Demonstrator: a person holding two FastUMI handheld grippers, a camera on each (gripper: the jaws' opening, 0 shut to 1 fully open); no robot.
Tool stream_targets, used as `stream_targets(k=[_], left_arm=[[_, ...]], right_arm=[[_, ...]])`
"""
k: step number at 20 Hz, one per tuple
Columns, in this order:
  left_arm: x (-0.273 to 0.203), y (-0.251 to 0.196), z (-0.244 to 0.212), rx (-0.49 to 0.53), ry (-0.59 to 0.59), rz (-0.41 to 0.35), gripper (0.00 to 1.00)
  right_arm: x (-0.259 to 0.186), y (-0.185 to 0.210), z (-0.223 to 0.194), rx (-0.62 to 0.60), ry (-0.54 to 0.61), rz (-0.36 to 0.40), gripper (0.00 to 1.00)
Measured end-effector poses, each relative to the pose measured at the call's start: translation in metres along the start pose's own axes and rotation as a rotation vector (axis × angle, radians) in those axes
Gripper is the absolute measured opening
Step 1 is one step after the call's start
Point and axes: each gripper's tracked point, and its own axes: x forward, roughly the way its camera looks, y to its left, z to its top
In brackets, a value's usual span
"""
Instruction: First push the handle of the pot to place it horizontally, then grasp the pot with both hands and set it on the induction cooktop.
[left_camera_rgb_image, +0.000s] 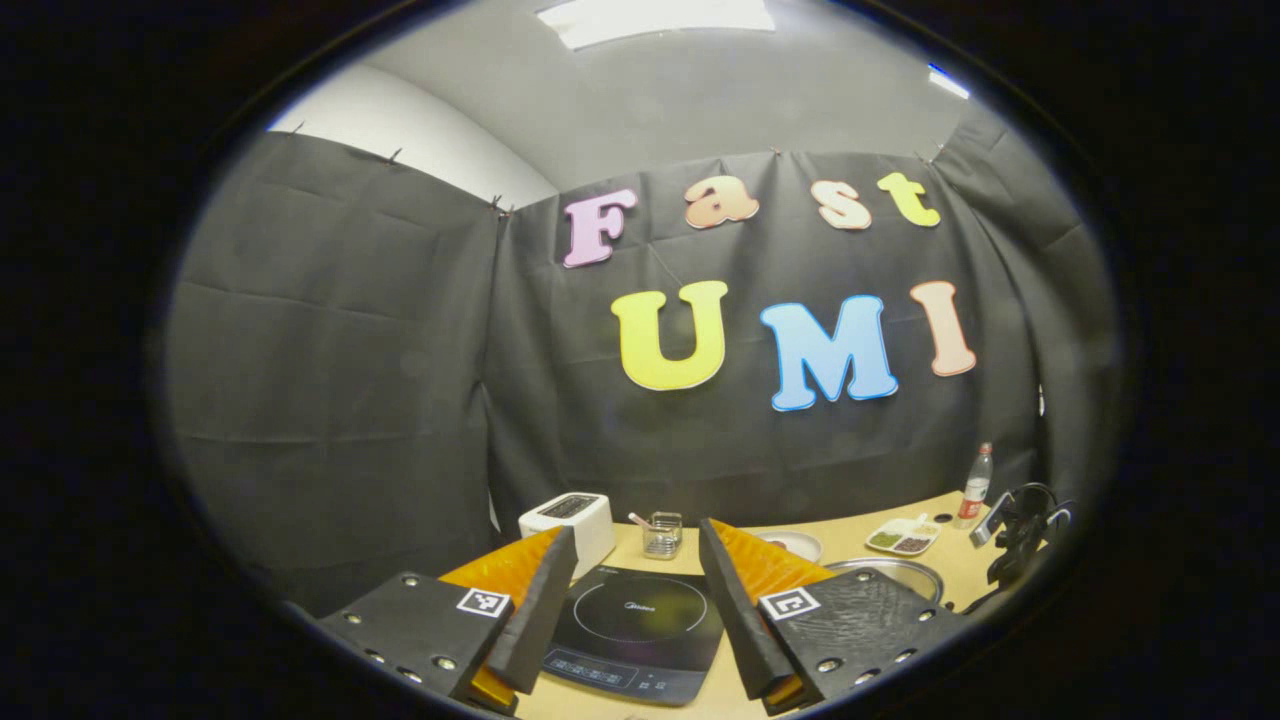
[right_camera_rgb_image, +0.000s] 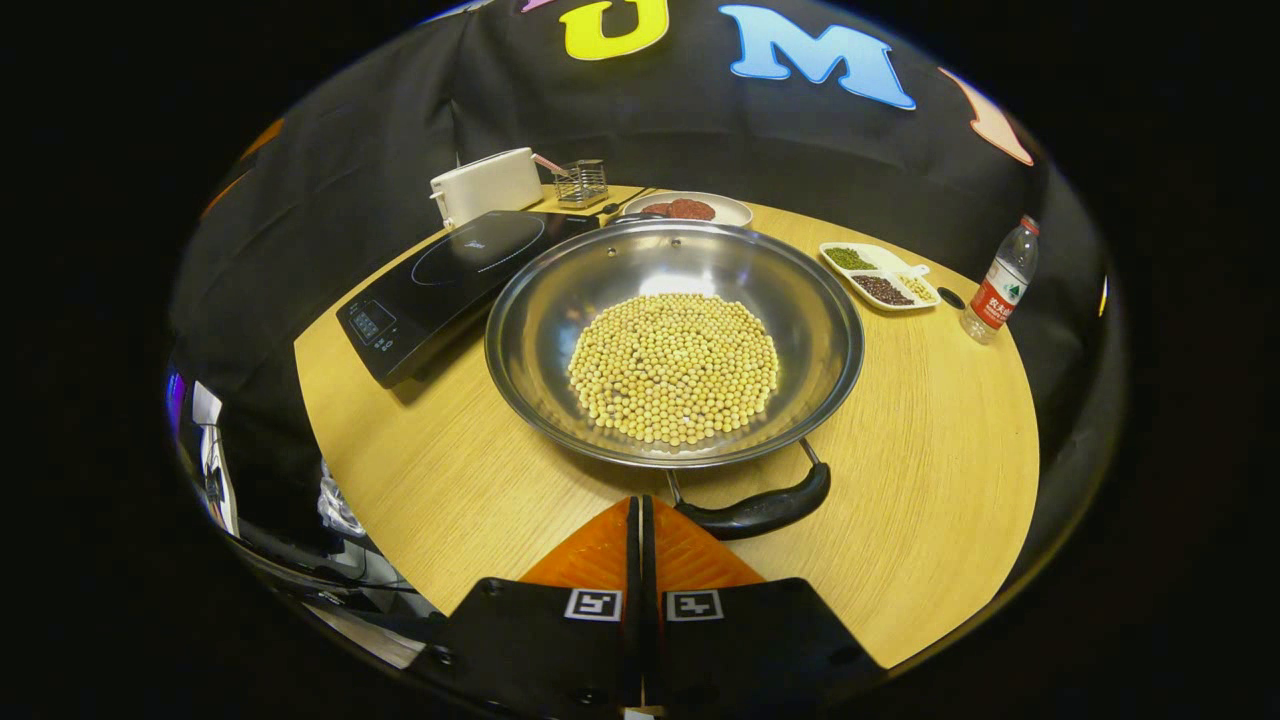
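Observation:
A wide steel pot (right_camera_rgb_image: 675, 340) holding a heap of pale beans (right_camera_rgb_image: 672, 368) sits mid-table in the right gripper view. Its black loop handle (right_camera_rgb_image: 765, 510) points toward me, a little right of my right gripper (right_camera_rgb_image: 640, 502), which is shut on nothing; its tips stand just left of the handle, and whether they touch it I cannot tell. The black induction cooktop (right_camera_rgb_image: 455, 275) lies to the pot's left. In the left gripper view, my left gripper (left_camera_rgb_image: 635, 528) hangs open above the cooktop (left_camera_rgb_image: 635, 625), with the pot's rim (left_camera_rgb_image: 890, 572) off to its right.
Behind the cooktop stand a white toaster (right_camera_rgb_image: 487, 183) and a wire basket (right_camera_rgb_image: 582, 182). A plate of red food (right_camera_rgb_image: 690, 208), a divided dish (right_camera_rgb_image: 880, 275) and a water bottle (right_camera_rgb_image: 1000, 282) sit behind and right of the pot. The round wooden table (right_camera_rgb_image: 930, 450) has bare room front right.

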Motion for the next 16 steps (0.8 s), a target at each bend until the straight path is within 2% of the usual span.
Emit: stream_targets(k=[1,7,9,16], left_arm=[[0.0,-0.003,0.0,0.0,0.0,-0.006,0.72],[0.004,-0.019,-0.001,0.001,-0.002,-0.024,0.72],[0.005,-0.022,0.0,0.002,-0.003,-0.024,0.72],[0.01,-0.029,0.0,-0.001,-0.002,-0.017,0.72]], right_arm=[[0.0,-0.003,-0.001,0.004,0.0,-0.005,0.0],[-0.002,-0.03,0.0,0.014,-0.002,-0.049,0.02],[-0.002,-0.038,0.001,0.021,-0.004,-0.06,0.0],[0.0,-0.065,0.008,0.044,-0.013,-0.091,0.02]])
